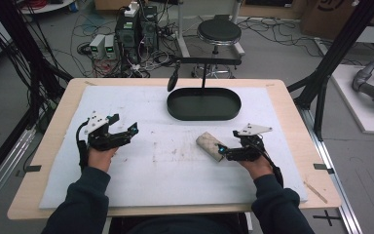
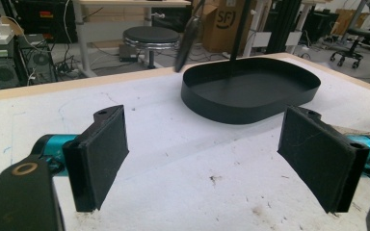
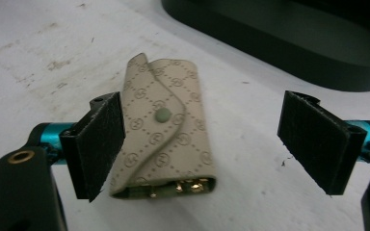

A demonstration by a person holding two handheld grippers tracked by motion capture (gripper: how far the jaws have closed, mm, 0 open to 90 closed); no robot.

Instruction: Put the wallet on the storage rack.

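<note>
White padded table mat (image 1: 126,180): my right gripper (image 3: 202,144), jaws apart, straddles a beige patterned leather key pouch (image 3: 166,139) lying lengthwise between them, hugging one jaw; left gripper (image 2: 207,159) gapes, idle.

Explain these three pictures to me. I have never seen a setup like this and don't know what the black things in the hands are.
A person sits at a table covered by a white mat, holding a hand-operated two-jaw gripper in each hand: left gripper and right gripper. One picture looks down from above; the other two come from cameras riding on each gripper. On the mat lie a beige patterned pouch and a black oval tray. Nothing is held: both grippers are open, and the right one has its jaws either side of the pouch.
</note>
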